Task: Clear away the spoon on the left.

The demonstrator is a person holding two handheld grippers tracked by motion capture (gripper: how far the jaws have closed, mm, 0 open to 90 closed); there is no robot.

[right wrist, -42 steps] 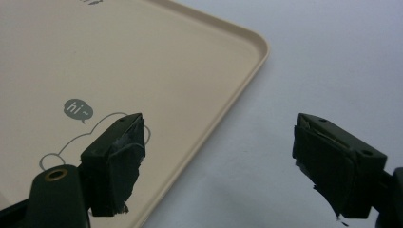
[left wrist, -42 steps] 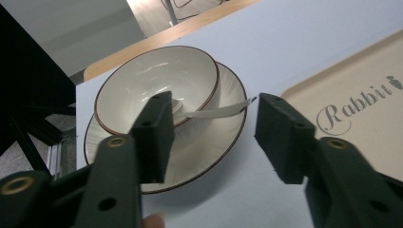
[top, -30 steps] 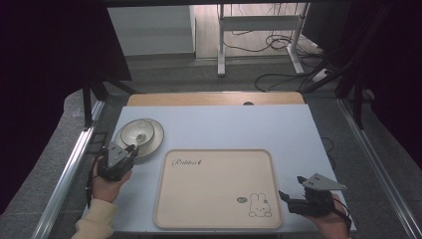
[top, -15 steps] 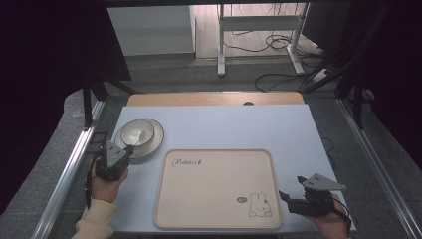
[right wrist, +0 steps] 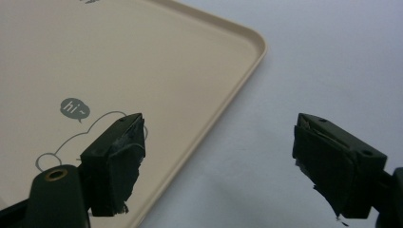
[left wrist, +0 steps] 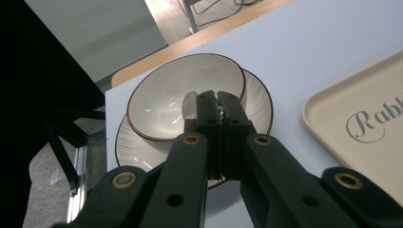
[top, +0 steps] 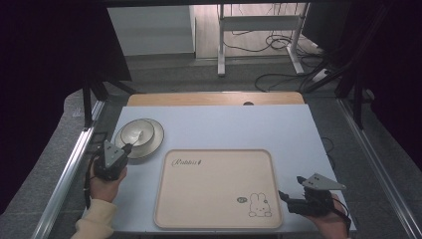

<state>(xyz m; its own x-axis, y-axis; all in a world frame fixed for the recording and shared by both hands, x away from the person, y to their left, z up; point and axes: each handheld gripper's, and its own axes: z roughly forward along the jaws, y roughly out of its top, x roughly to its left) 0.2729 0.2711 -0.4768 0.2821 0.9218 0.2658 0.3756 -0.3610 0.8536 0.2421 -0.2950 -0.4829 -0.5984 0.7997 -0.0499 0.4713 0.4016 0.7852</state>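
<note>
A cream bowl (top: 136, 132) with a brown rim sits on a ribbed cream plate (top: 155, 142) at the table's left. Something small and pale (left wrist: 190, 99) lies inside the bowl. My left gripper (top: 127, 147) is at the plate's near edge. In the left gripper view, that gripper (left wrist: 218, 97) is shut, its tips over the bowl's near side. A small glint shows between the jaws, and I cannot tell what it is. A beige tray (top: 214, 184) with a rabbit drawing lies centre front. My right gripper (right wrist: 218, 161) is open across the tray's right edge (right wrist: 247, 71).
A wooden strip (top: 214, 98) runs along the table's far edge. Metal rails flank the table at the left (top: 69, 169) and the right (top: 378, 164). Cables (top: 278, 77) and desk legs stand on the floor beyond. Bare blue tabletop (top: 239, 127) lies behind the tray.
My left gripper has drawn back a little toward the left, away from the plate. The right gripper, tray, bowl and plate stay where they were.
</note>
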